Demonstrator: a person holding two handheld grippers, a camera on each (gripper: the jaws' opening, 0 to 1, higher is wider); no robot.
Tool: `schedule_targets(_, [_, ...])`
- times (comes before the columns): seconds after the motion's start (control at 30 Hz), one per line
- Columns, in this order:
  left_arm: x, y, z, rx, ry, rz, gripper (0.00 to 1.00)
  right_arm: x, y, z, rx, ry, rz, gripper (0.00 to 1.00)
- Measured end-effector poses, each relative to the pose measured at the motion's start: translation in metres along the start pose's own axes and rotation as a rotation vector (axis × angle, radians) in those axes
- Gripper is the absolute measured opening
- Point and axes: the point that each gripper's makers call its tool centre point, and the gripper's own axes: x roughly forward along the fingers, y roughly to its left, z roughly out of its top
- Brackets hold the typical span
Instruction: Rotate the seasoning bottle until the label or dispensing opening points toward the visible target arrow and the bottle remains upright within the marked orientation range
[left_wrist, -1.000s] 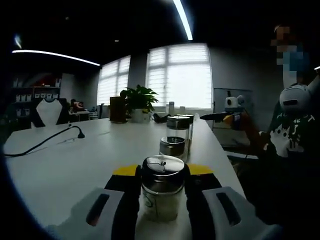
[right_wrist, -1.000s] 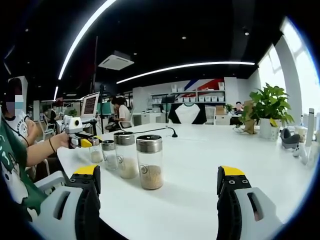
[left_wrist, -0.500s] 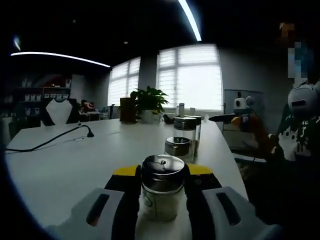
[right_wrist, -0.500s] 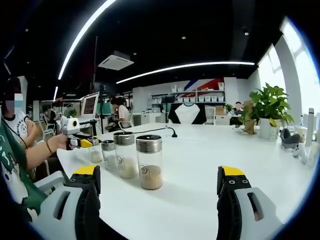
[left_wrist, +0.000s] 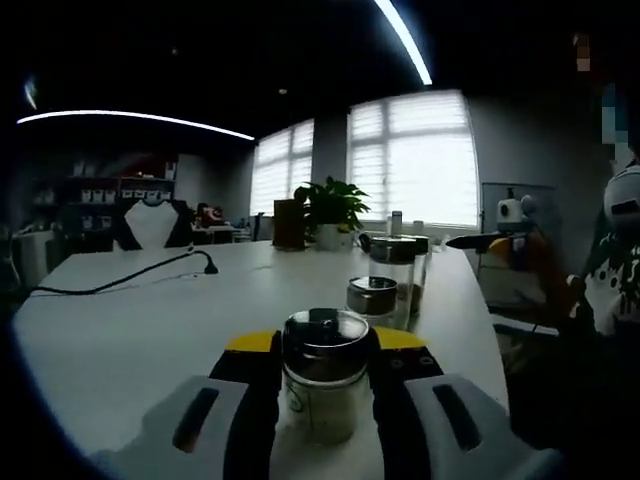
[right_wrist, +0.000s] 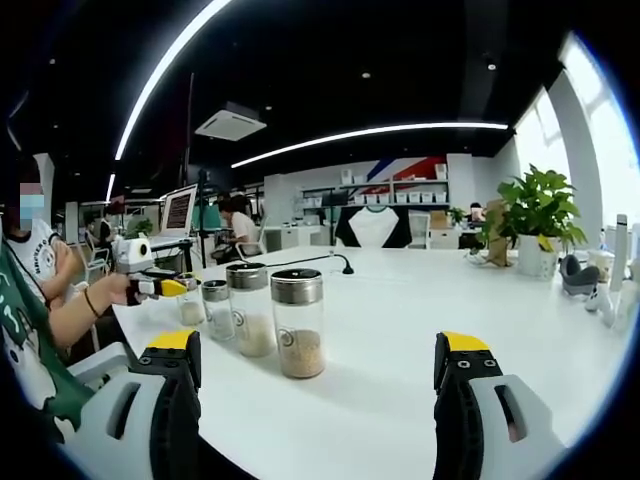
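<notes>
My left gripper (left_wrist: 325, 345) is shut on a glass seasoning bottle (left_wrist: 322, 395) with a steel lid, which stands upright on the white table (left_wrist: 150, 330). Beyond it stand two more steel-lidded bottles (left_wrist: 372, 297) in a row. In the right gripper view the same row runs from a near bottle (right_wrist: 298, 322) of tan seasoning to the far one (right_wrist: 188, 306), where the left gripper (right_wrist: 150, 285) is held by a hand. My right gripper (right_wrist: 318, 372) stands open, well in front of the near bottle, with nothing between its jaws.
A person (right_wrist: 35, 300) sits at the table's left end in the right gripper view. A potted plant (left_wrist: 335, 205) and a black cable (left_wrist: 120, 280) lie farther along the table. Another plant (right_wrist: 540, 215) stands at the right. Desks and shelves fill the background.
The left gripper view has swung so the room slides rightward, with the bottle still between its jaws. In the right gripper view the left gripper has drifted slightly left. The right gripper stays put.
</notes>
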Motion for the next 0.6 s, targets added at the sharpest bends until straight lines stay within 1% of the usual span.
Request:
schedule_targets(0.1, [0.0007,0.0015,-0.0007,0.023,0.009,0.038,0.36,-0.0002,0.0004,0.0008,-0.001,-0.001,0.001,0.99])
schedule_targets(0.23, [0.0009,0.0048,-0.0007,0.021,0.016,0.086,0.36,0.0004,0.0006,0.0005,-0.001,0.0,0.002,0.99])
schedule_targets(0.37, [-0.0009,0.0072,-0.0006,0.007,0.009,0.142,0.36,0.0014,0.0002,-0.0008,0.003,0.005,0.001,0.99])
schedule_targets(0.5, [-0.0009,0.0086,-0.0004,0.002,0.003,0.169,0.36,0.0009,0.0011,-0.0001,0.001,0.004,0.002,0.99])
schedule_targets(0.6, [-0.001,0.0094,-0.0003,-0.006,0.003,0.189,0.36,0.0002,-0.0021,0.0003,0.01,0.002,-0.011,0.99])
